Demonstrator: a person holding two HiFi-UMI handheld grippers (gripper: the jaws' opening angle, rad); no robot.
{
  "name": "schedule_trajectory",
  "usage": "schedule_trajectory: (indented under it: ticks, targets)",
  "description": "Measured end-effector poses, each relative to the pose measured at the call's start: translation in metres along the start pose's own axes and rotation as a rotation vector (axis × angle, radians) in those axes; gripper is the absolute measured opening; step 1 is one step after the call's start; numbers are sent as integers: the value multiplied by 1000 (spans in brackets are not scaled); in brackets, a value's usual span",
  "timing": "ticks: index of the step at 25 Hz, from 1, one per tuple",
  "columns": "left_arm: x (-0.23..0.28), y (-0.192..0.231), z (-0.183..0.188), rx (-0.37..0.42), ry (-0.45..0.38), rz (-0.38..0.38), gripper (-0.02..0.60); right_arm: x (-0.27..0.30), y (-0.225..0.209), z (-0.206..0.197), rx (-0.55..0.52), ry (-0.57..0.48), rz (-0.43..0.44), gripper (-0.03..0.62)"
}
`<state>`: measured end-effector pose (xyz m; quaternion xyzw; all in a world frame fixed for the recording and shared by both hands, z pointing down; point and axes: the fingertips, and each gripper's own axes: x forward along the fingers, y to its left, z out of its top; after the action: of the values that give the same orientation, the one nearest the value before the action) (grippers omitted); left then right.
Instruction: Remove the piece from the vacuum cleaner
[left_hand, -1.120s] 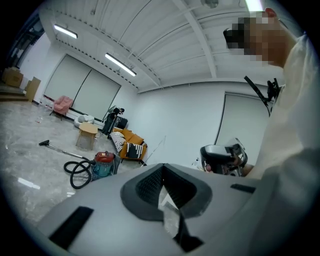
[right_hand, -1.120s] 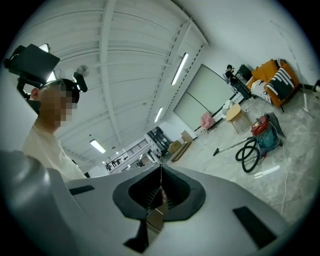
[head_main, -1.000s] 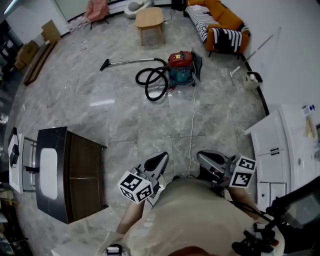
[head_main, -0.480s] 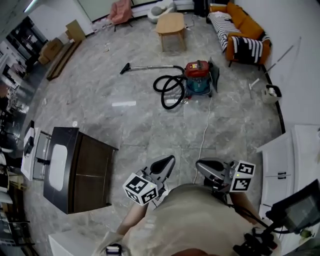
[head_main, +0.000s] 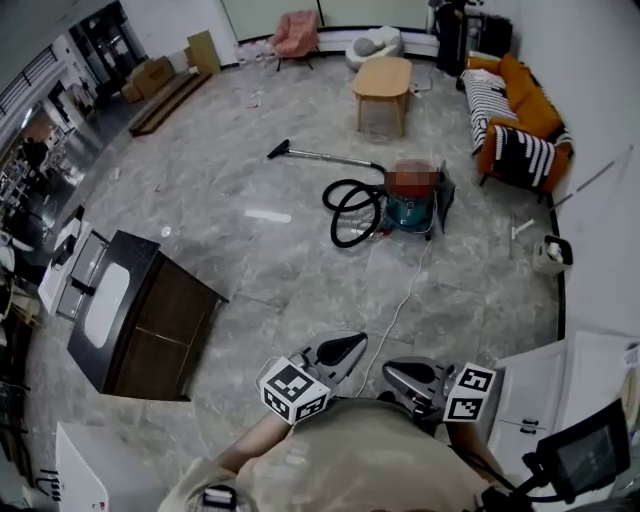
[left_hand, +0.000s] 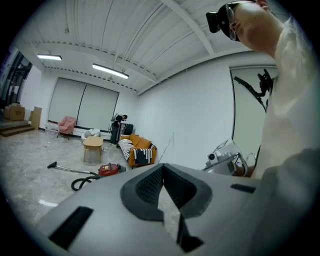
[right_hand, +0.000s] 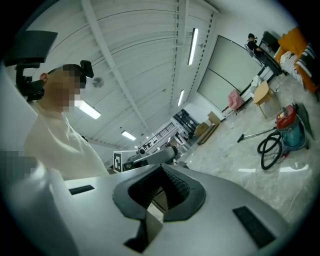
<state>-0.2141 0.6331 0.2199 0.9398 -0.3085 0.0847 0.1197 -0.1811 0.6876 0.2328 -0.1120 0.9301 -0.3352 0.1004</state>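
Facing the distant vacuum cleaner (head_main: 408, 212), left gripper (head_main: 350, 346) and right gripper (head_main: 393, 371) closed, empty; approach comes next.

No legible text, labels, brands or numbers anywhere

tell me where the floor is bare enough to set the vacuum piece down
Widest bare floor lies between the dark cabinet and the hose loop. More is free right of the white cord, toward the white cabinet. Crowded: around the vacuum cleaner, its wand, and the gap to the sofa.
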Motion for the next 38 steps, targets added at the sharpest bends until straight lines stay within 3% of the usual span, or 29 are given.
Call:
schedule_trajectory:
  ticks: [6, 11, 14, 17, 23, 27, 32, 38]
  targets:
    - [29, 0, 1, -28, 5, 78, 3, -26, -15, 4, -63, 39, -5, 3]
    - [44, 5, -2, -13, 60, 95, 3, -38, -26, 2, -73, 38, -44, 3]
    - [43, 15, 2, -7, 53, 100, 3, -37, -29, 7, -86, 52, -57, 3]
    - [49, 26, 3, -24, 38, 85, 3, -34, -34, 11, -107, 75, -79, 3]
    - [55, 48, 6, -58, 22, -15, 3, -17, -60, 30, -114, 54, -183, 3]
    - [36, 95, 12, -84, 11, 9, 3, 25, -70, 35, -152, 112, -185, 3]
    - [24, 149, 16, -127, -21, 47, 3, 61, -108, 50, -149, 115, -348, 2]
    - [18, 179, 19, -130, -21, -56, 3, 95, -125, 53, -104, 93, -467, 3]
